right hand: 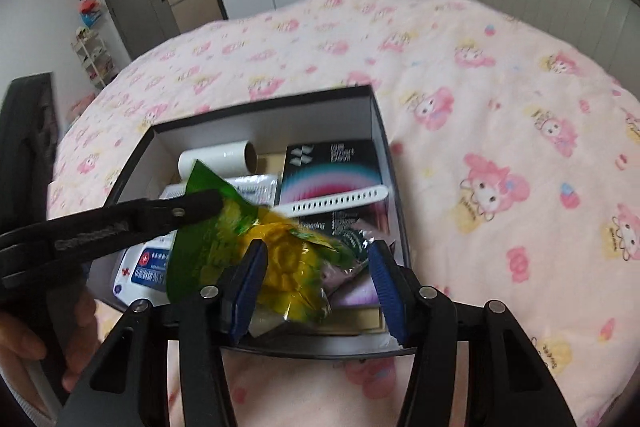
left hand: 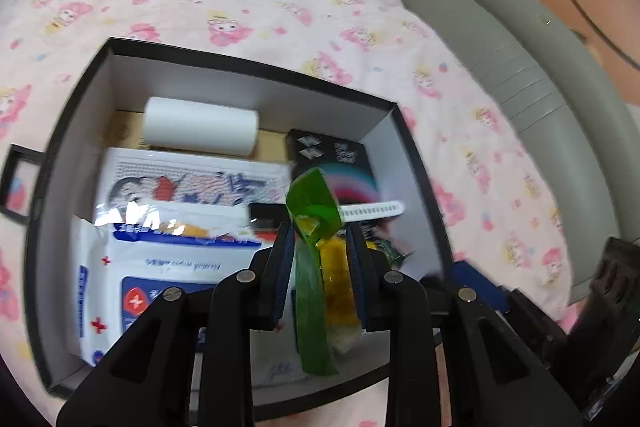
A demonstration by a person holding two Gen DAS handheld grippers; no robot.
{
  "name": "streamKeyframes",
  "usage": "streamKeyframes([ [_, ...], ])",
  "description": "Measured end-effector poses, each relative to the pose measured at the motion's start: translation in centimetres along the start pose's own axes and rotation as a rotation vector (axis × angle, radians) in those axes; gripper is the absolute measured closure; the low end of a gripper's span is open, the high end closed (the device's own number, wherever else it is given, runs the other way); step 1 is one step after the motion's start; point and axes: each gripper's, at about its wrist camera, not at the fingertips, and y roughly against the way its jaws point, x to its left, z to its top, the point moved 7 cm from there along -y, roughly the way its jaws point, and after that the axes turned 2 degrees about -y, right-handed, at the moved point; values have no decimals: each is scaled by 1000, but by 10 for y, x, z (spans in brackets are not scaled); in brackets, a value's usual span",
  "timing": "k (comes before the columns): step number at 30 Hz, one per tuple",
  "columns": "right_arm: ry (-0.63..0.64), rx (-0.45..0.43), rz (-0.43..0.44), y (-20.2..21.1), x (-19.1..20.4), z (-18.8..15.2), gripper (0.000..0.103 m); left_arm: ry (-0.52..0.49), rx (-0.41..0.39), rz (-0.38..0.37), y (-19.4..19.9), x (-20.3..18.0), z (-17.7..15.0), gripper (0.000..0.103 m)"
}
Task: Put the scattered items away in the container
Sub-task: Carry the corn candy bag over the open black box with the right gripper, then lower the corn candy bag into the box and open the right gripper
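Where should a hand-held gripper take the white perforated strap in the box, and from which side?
Grip the white strap near its free rounded end, coming from above with the jaws across its narrow width. It lies flat on the dark box, and the green and yellow snack packet crowds its other end.

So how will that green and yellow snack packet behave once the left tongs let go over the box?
The snack packet looks like thin crinkly film, so probably floppy and light. It sags beside the left tongs, which hold only its green edge. The glossy film may slip, and it should drop softly into the box.
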Motion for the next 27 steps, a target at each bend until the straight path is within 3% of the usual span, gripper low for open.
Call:
streamKeyframes([
  [2, -38, -28, -14, -3, -2, 0, 55, -11, 59, 14, -12, 0, -9, 78],
  [6, -45, 66, -7, -25, 3, -12, 57, -22, 75, 17, -14, 0, -17, 80],
  [13, -29, 80, -21, -14, 6, -20, 57, -141, -7, 55, 20, -18, -17, 80],
  [17, -26, 24, -28, 10, 15, -11, 57, -223, -72, 73, 50, -36, -17, 78],
  [27, 35, -62, -25, 74, 56, -7, 50, -303, -182, 92, 117, -59, -19, 70],
])
